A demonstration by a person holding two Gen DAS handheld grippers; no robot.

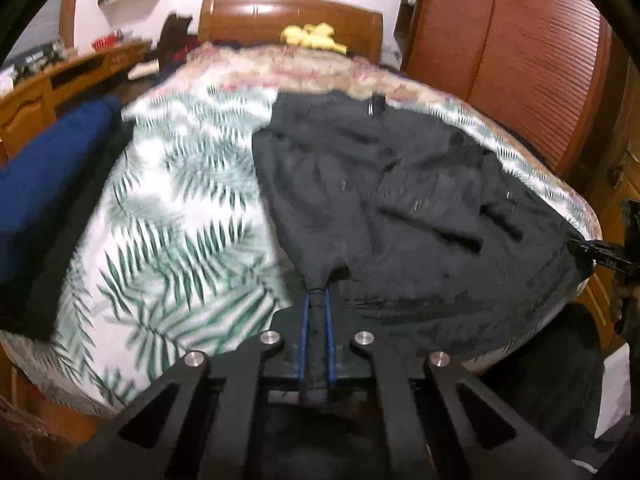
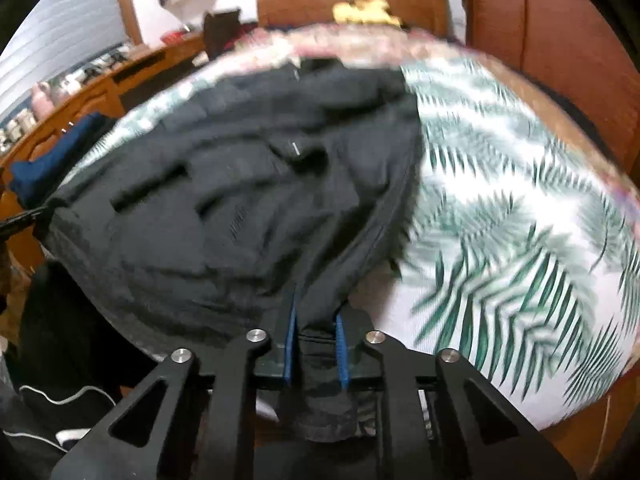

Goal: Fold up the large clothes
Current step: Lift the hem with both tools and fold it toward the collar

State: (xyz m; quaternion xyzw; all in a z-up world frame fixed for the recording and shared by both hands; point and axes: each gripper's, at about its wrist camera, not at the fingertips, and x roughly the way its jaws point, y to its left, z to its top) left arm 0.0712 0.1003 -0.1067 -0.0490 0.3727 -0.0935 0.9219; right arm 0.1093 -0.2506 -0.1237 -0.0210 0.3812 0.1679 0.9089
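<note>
I have the black coat [image 1: 400, 200] lying on the bed [image 1: 168, 208], spread over the leaf-print cover toward its near edge — on the right half in my left view, on the left half in my right view. My left gripper [image 1: 317, 300] is clamped tight on the coat's near hem; a bunch of black cloth sits between the blue pads [image 1: 304, 340] and the fabric pulls up in a taut cone to the tips. My right gripper [image 2: 316, 320] is closed the same way on the hem's other near corner, with a thick fold of cloth squeezed between its pads [image 2: 341, 344] and hanging below them. In the left view I can see the right gripper's tips at the coat's far right corner — touching it. A blue cloth [image 1: 44, 184] lies at the bed's left edge, well apart from the coat. Something yellow [image 1: 312, 36] sits by the headboard [image 1: 256, 16]. Both views are blurred.
</note>
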